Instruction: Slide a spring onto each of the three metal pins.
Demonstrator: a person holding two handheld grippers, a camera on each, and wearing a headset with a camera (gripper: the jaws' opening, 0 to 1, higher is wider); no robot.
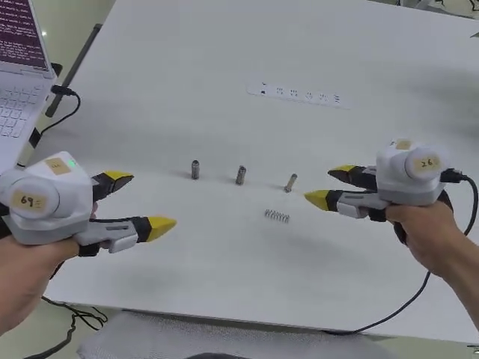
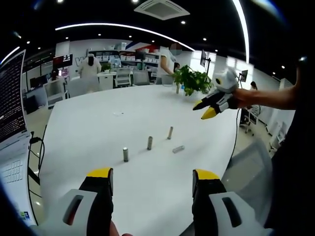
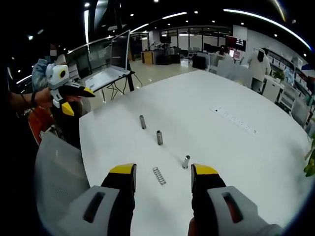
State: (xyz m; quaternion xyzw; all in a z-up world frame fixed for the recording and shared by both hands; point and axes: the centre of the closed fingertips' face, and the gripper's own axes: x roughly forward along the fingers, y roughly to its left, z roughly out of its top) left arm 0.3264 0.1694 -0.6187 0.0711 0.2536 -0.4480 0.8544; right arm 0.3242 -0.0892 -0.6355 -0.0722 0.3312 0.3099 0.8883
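Observation:
Three short metal pins stand in a row on the white table point(image 1: 187, 67): left pin point(image 1: 195, 170), middle pin point(image 1: 241, 175), right pin point(image 1: 291, 182). The left and middle pins look darker and thicker; the right one is shiny and leans. A loose spring point(image 1: 277, 216) lies flat just in front of the right pin. My left gripper point(image 1: 142, 200) hovers open left of the pins, nothing between its fingers. My right gripper point(image 1: 329, 185) is open right of the pins, close to the right pin point(image 3: 186, 161) and the spring point(image 3: 158, 175). The pins point(image 2: 150, 143) lie ahead of the left gripper point(image 2: 153, 177).
A white power strip point(image 1: 299, 95) lies farther back on the table. An open laptop point(image 1: 19, 67) with a black cable point(image 1: 63, 112) sits at the left edge. The near table edge point(image 1: 224, 318) runs just below both hands, above a grey chair point(image 1: 150, 340).

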